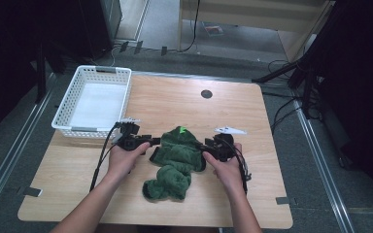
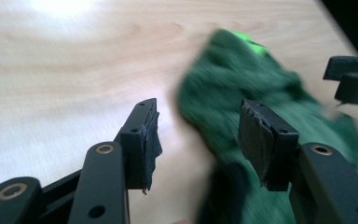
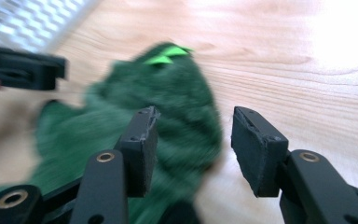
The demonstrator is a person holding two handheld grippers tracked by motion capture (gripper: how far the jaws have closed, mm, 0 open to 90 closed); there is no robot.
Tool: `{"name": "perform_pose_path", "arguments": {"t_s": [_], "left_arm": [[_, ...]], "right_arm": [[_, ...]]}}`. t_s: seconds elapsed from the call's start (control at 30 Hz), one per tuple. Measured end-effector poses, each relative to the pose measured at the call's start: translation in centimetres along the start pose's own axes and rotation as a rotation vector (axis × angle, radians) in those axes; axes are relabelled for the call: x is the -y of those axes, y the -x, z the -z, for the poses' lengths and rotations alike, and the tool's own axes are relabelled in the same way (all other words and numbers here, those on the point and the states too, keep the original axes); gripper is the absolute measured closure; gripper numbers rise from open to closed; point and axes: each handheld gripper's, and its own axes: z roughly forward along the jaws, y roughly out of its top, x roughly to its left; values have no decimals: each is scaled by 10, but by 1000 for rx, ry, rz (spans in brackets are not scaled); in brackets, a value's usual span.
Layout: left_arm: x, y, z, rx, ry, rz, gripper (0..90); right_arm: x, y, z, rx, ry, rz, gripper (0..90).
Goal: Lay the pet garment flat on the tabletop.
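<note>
High view shows a light wooden table [image 1: 252, 184] on a grey floor [image 1: 320, 160], with dark stands at the right and a white basket [image 1: 68, 104] at the far left corner. A crumpled green cloth [image 1: 175, 162] lies in the middle, nearer the person. The left claw [image 1: 151, 141] touches its left edge, the right claw [image 1: 201, 145] its right edge. Both claws are open, jaws apart, cloth between them.

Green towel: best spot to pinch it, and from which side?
Probably the green towel at its upper side edges, one gripper per side. It lies crumpled, widest near the bright tag, with folds standing off the table. The left gripper and right gripper already flank it, jaws open, so come in sideways and low.
</note>
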Motion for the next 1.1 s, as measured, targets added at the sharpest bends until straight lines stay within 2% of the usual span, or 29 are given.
{"name": "perform_pose_path", "arguments": {"t_s": [0.1, 0.17, 0.2, 0.27, 0.3, 0.33, 0.4, 0.47, 0.53, 0.6, 0.67, 0.73, 0.77, 0.8, 0.83, 0.87, 0.9, 0.93, 0.97, 1.03, 1.1], "left_arm": [[-6, 0, -15, -72, -22, -16, 482], [-7, 0, -22, -97, -22, -38, 505], [-8, 1, -24, -106, -19, -53, 524], [-7, 5, -26, -97, -27, -105, 626], [-6, 7, -28, -97, -29, -139, 637], [-5, 10, -30, -85, -28, -170, 667], [-3, 14, -32, -67, -20, -201, 728], [-3, 16, -33, -64, -19, -216, 828], [-4, 19, -31, -86, 7, -232, 900], [-6, 21, -27, -96, 41, -245, 900], [-10, 25, -22, -130, 91, -281, 900], [-13, 27, -19, -159, 124, -299, 900], [-15, 28, -18, -189, 143, -307, 900], [-16, 28, -19, -215, 148, -308, 900], [-17, 26, -22, -213, 139, -299, 887], [-17, 24, -25, -183, 107, -285, 828], [-17, 22, -27, -173, 81, -290, 791], [-15, 21, -27, -182, 79, -291, 760], [-14, 19, -25, -180, 87, -278, 724], [-11, 16, -20, -136, 102, -225, 681], [-8, 15, -14, -90, 106, -179, 624]], "right_arm": [[-4, 5, -20, 35, -53, -7, 542], [-4, 8, -27, 48, -77, -10, 609], [-4, 9, -29, 45, -84, -12, 674], [-3, 10, -31, 36, -93, 9, 795], [-3, 9, -32, 31, -98, 9, 846], [-3, 10, -33, 28, -101, 24, 869], [-5, 9, -34, 27, -96, 41, 884], [-7, 8, -34, 22, -82, 52, 887], [-11, 6, -32, 20, -58, 58, 890], [-16, 4, -29, 27, -22, 71, 893], [-20, 2, -24, 24, 45, 88, 894], [-25, 0, -18, 33, 121, 106, 892], [-26, 0, -18, 48, 134, 111, 889], [-28, 1, -19, 85, 132, 106, 883], [-28, 4, -22, 102, 115, 97, 870], [-29, 8, -26, 114, 79, 81, 833], [-28, 12, -30, 120, 34, 49, 760], [-27, 16, -34, 122, -6, -1, 673], [-26, 20, -35, 129, -25, -30, 626], [-24, 25, -29, 114, 7, -74, 599], [-21, 25, -20, 97, 56, -77, 591]]}}
